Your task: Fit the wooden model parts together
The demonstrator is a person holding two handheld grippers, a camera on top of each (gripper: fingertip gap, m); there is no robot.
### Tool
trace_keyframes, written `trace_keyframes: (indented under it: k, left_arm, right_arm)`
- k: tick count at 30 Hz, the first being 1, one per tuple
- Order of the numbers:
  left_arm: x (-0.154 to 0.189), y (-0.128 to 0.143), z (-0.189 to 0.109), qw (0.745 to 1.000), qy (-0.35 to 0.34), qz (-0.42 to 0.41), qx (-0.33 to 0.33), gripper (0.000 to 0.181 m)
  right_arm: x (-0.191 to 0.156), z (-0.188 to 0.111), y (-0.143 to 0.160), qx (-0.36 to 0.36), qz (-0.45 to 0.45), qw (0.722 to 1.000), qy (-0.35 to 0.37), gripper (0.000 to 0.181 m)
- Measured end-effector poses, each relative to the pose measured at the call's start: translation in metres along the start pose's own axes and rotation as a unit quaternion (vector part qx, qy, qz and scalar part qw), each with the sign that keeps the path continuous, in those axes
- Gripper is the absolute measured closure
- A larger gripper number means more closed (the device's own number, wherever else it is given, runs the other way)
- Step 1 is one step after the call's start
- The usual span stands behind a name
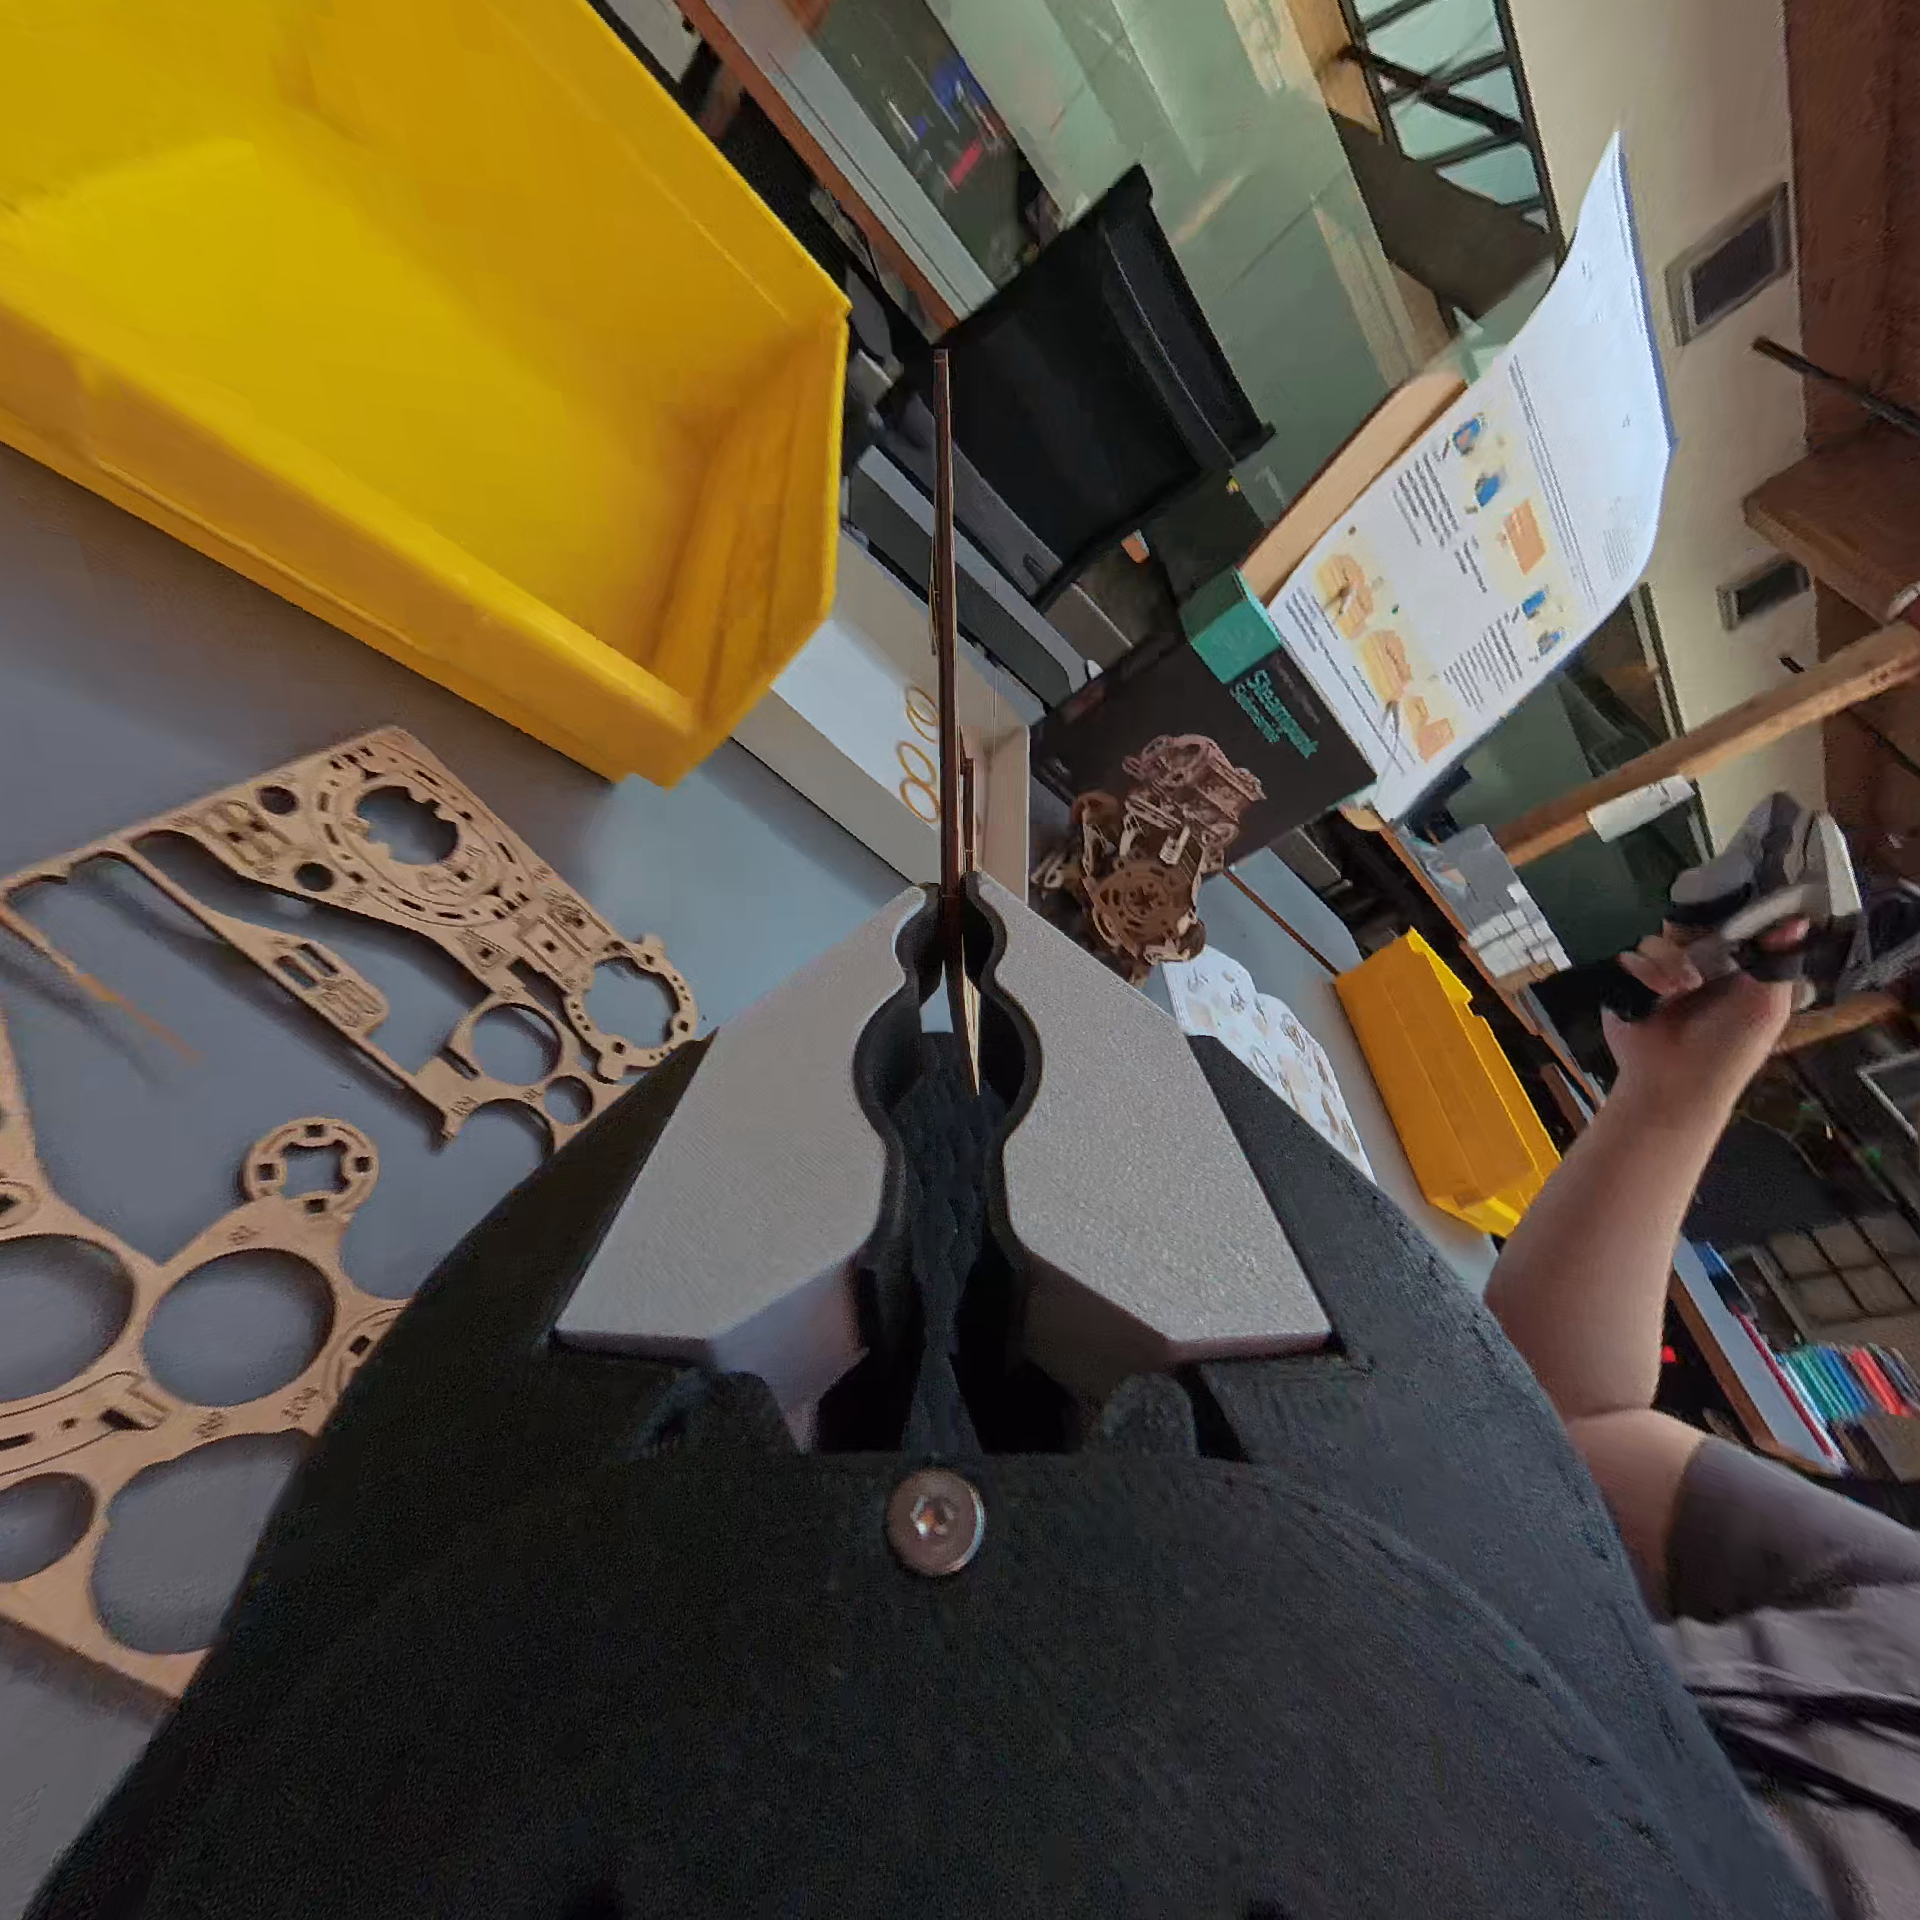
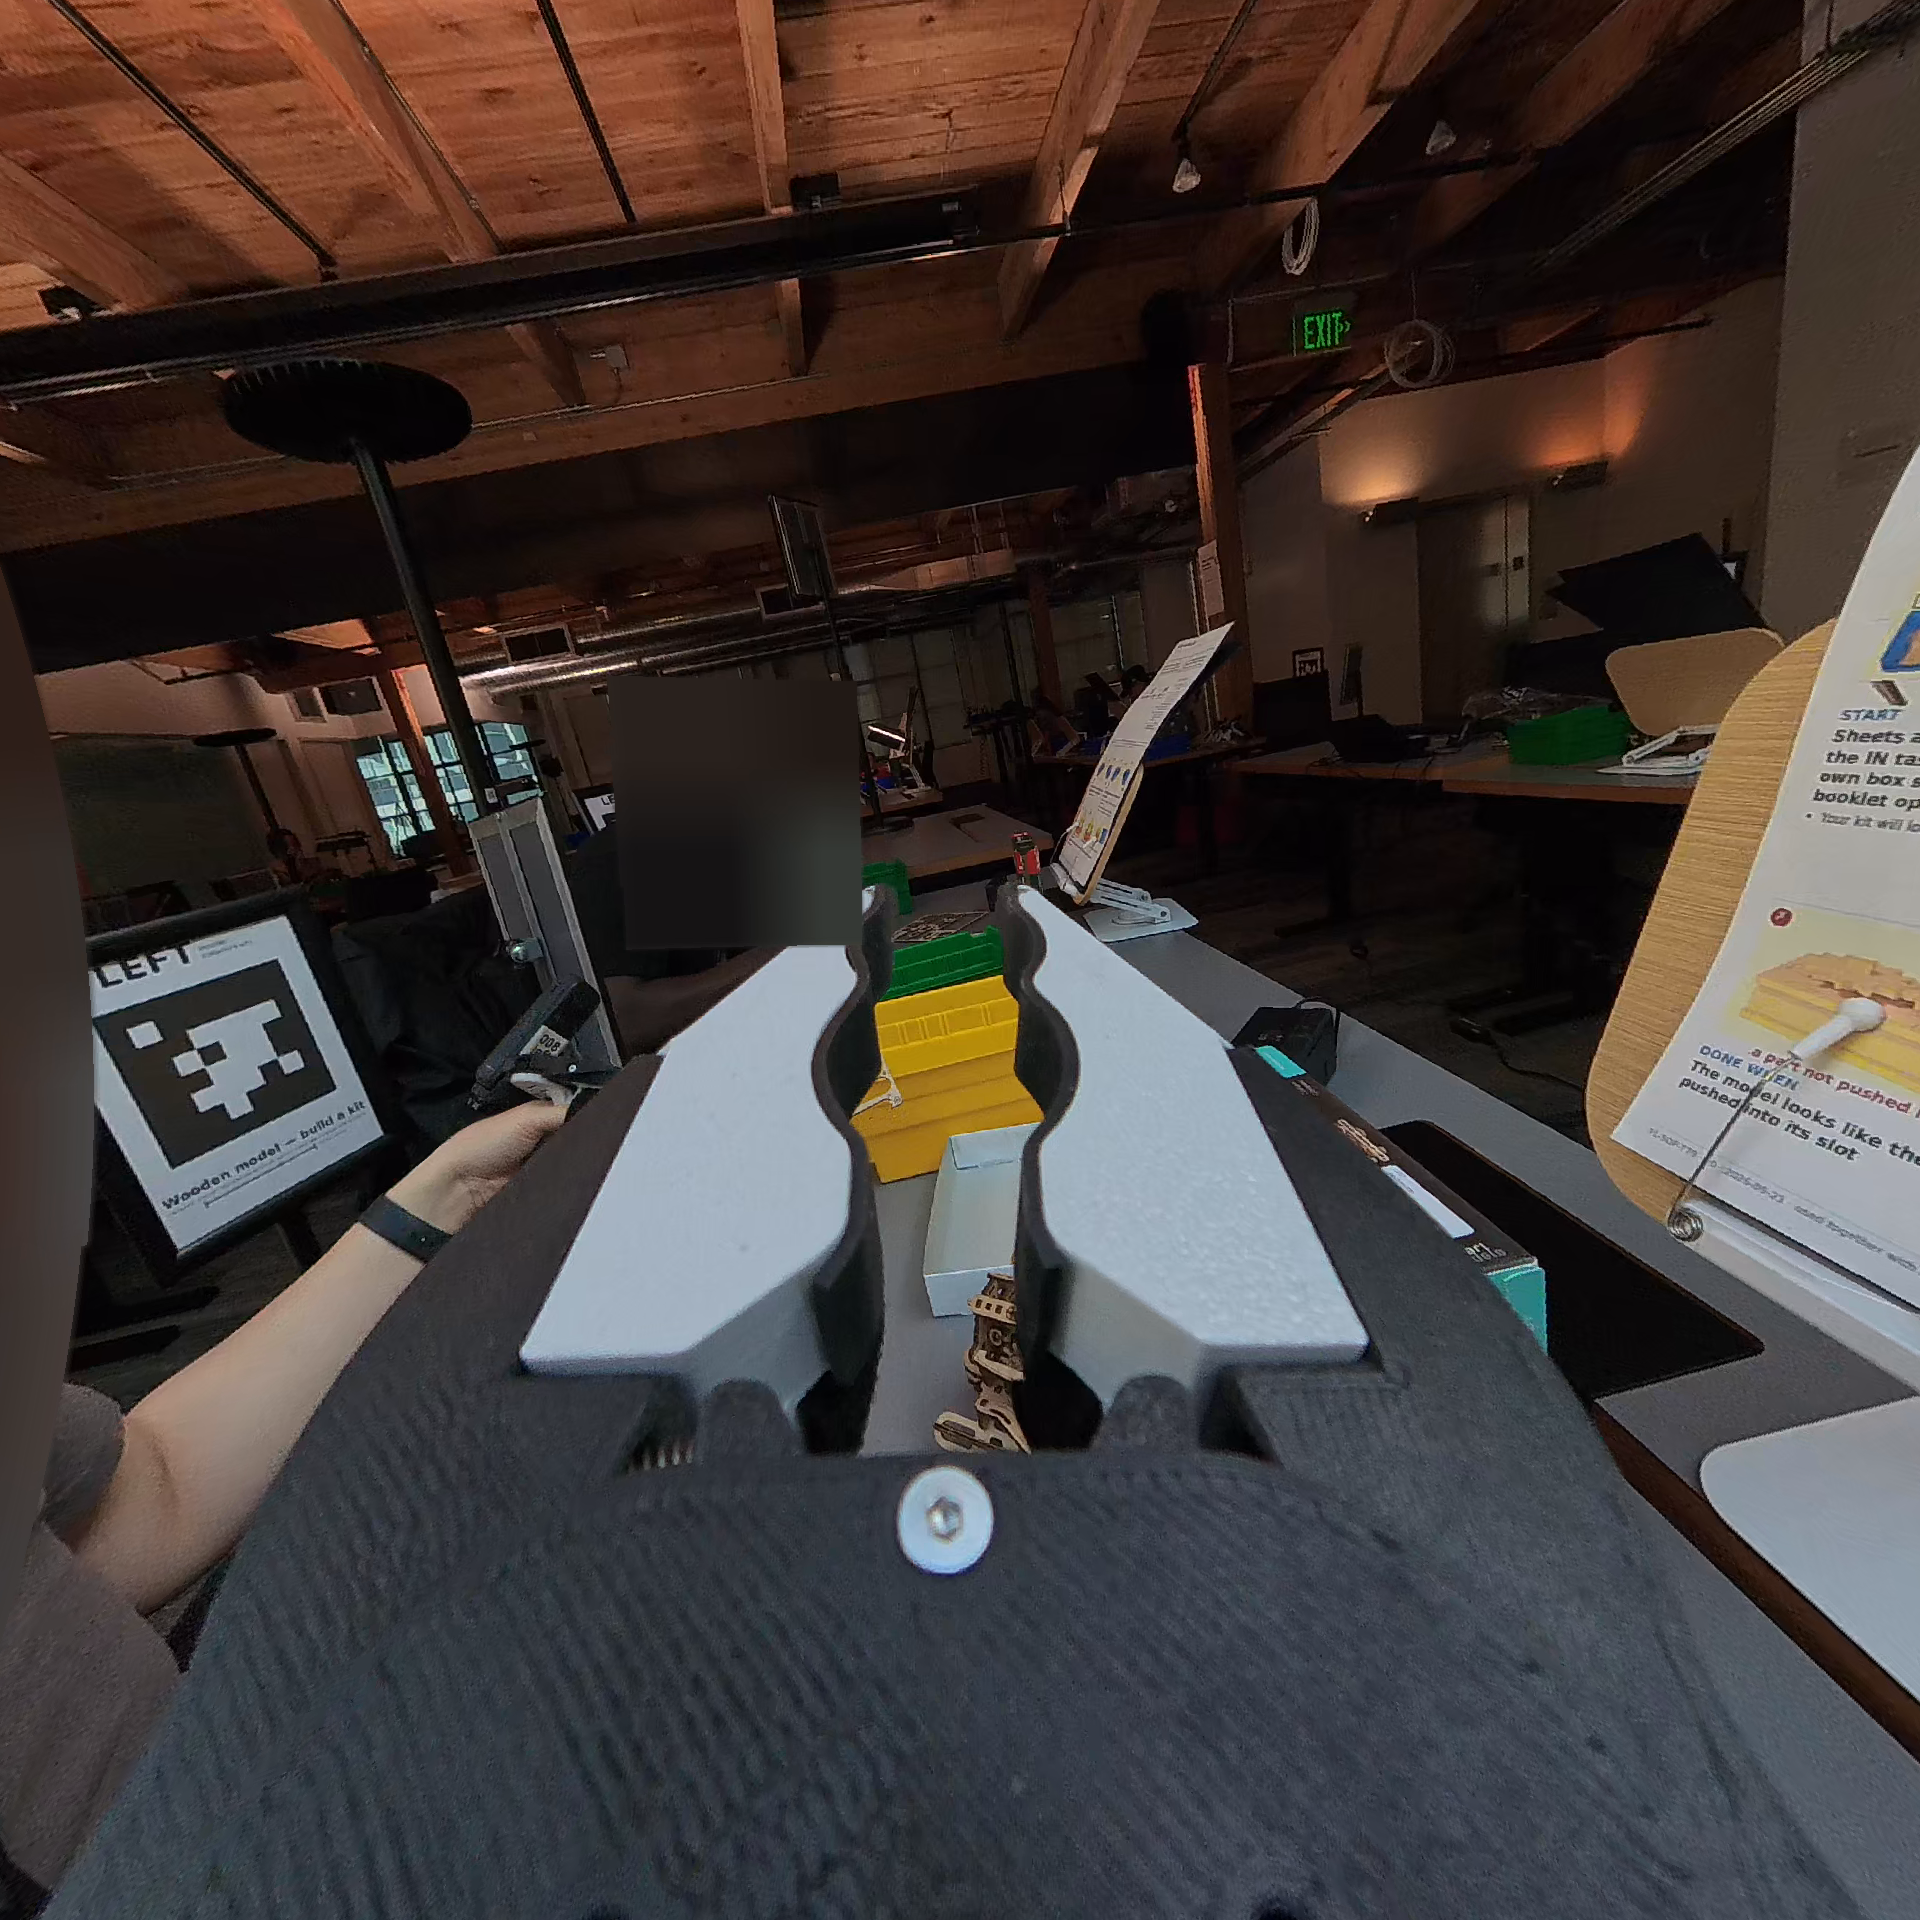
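Note:
My left gripper (image 1: 948, 902) is shut on a thin wooden sheet (image 1: 943, 623), seen edge-on and standing straight up from the fingertips. A laser-cut wooden sheet (image 1: 343, 914) with punched-out holes lies flat on the grey table at the left. The part-built wooden model (image 1: 1138, 878) stands past the fingertips to the right; it also shows low between the fingers in the right wrist view (image 2: 992, 1351). My right gripper (image 2: 940, 925) is open and empty, raised above the table. It shows far off at the right of the left wrist view (image 1: 1766, 920), held by a hand.
A big yellow bin (image 1: 436, 353) stands at the far left. A smaller yellow bin (image 1: 1444, 1081) (image 2: 951, 1081) and a white box (image 2: 971, 1226) stand on the table. The dark kit box (image 1: 1205, 717) and an instruction sheet on a stand (image 1: 1507, 499) (image 2: 1787, 935) stand behind the model. Left tips to right tips: about 55 cm.

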State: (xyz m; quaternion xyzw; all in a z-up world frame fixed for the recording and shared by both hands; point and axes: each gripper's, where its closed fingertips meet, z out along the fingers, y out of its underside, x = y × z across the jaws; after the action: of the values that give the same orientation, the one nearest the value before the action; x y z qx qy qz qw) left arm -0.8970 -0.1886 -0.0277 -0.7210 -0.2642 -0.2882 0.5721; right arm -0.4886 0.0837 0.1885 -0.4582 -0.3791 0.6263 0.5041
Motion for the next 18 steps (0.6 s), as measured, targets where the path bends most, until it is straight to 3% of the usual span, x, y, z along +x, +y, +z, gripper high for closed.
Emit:
trace_keyframes:
  k: [3, 8, 12, 18]
  left_arm:
    - [-0.025, -0.031, -0.017, 0.996, -0.014, -0.031, 0.082, 0.181]
    - [-0.069, -0.042, -0.021, 0.985, -0.014, -0.103, 0.139, 0.181]
    - [-0.094, -0.041, -0.013, 0.980, -0.022, -0.139, 0.141, 0.181]
    - [-0.096, -0.054, -0.001, 0.980, -0.003, -0.146, 0.138, 0.181]
  right_arm:
    - [-0.002, 0.003, 0.002, -0.006, -0.005, 1.000, 0.001, 0.163]
    - [-0.003, 0.014, 0.014, -0.025, -0.002, 1.000, -0.001, 0.162]
    - [-0.001, 0.022, 0.030, -0.055, -0.004, 0.998, 0.003, 0.162]
    - [0.005, 0.030, 0.047, -0.084, -0.012, 0.996, 0.017, 0.162]
